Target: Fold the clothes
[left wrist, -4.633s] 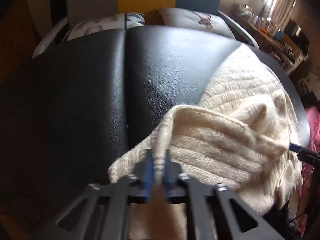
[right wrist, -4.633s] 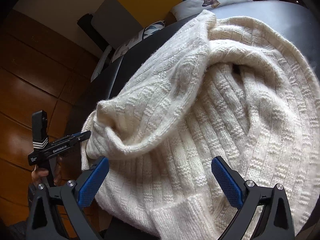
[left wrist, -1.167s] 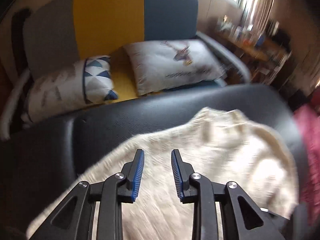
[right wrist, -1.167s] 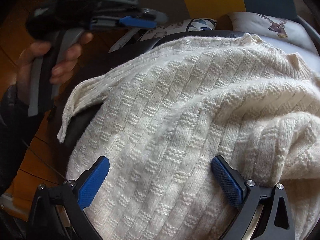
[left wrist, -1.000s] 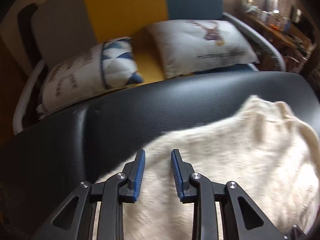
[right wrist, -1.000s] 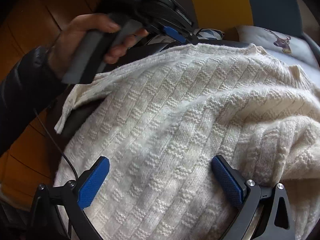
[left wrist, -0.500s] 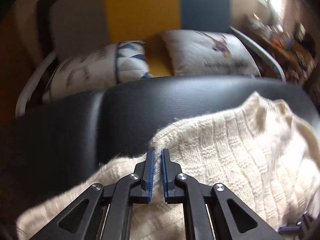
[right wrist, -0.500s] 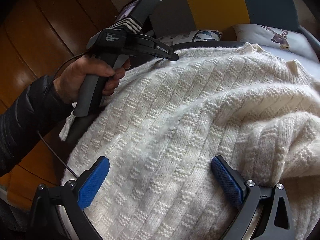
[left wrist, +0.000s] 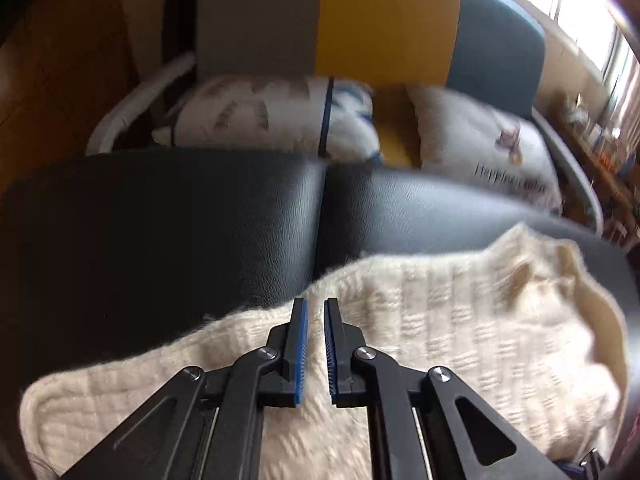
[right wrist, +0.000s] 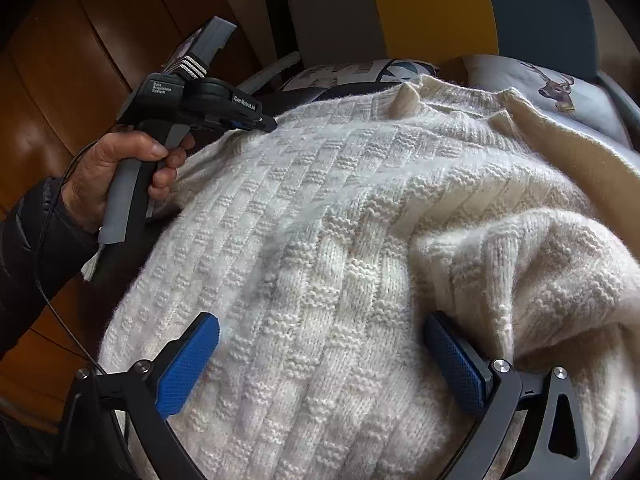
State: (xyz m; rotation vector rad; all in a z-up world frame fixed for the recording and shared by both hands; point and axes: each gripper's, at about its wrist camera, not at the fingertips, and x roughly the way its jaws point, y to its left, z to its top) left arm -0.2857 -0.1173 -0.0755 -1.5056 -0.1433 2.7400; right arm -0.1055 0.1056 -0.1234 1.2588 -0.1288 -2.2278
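Where the left wrist view begins at its left edge, one black padded surface point(left wrist: 160, 232) fills the middle band, divided by one seam point(left wrist: 322, 216) into two panels. Behind it stands one sofa point(left wrist: 384, 20) with three back panels, grey, yellow and blue from left to right, and two cushions point(left wrist: 272, 116) are counted on its seat. The whole view is motion-blurred, so the cushion prints and the clutter at the far right cannot be made out.

One cream knit sweater point(left wrist: 460, 320) lies on the right and near part of the padded surface. Its near edge is cut off by the bottom of the picture and partly covered by the tong frame. The left gripper point(left wrist: 314, 304) has just been closing: its two blue pads stand almost together, with a thin strip of the knit's edge clenched between them.

In the right wrist view, from the left: one dark sleeve point(right wrist: 28, 248), one hand point(right wrist: 108, 172) wrapped around the left gripper's handle, and one thin cable point(right wrist: 44, 280) trailing below. The tip of that tool touches the sweater's upper left edge. The sweater point(right wrist: 340, 200) fills the centre, collar at the top and a loose fold bunched at the right, where its edge is cut off.

The right gripper point(right wrist: 320, 322) is released: its two pads are spread wide over the knit and grasp nothing. Whether they press on the cloth cannot be told
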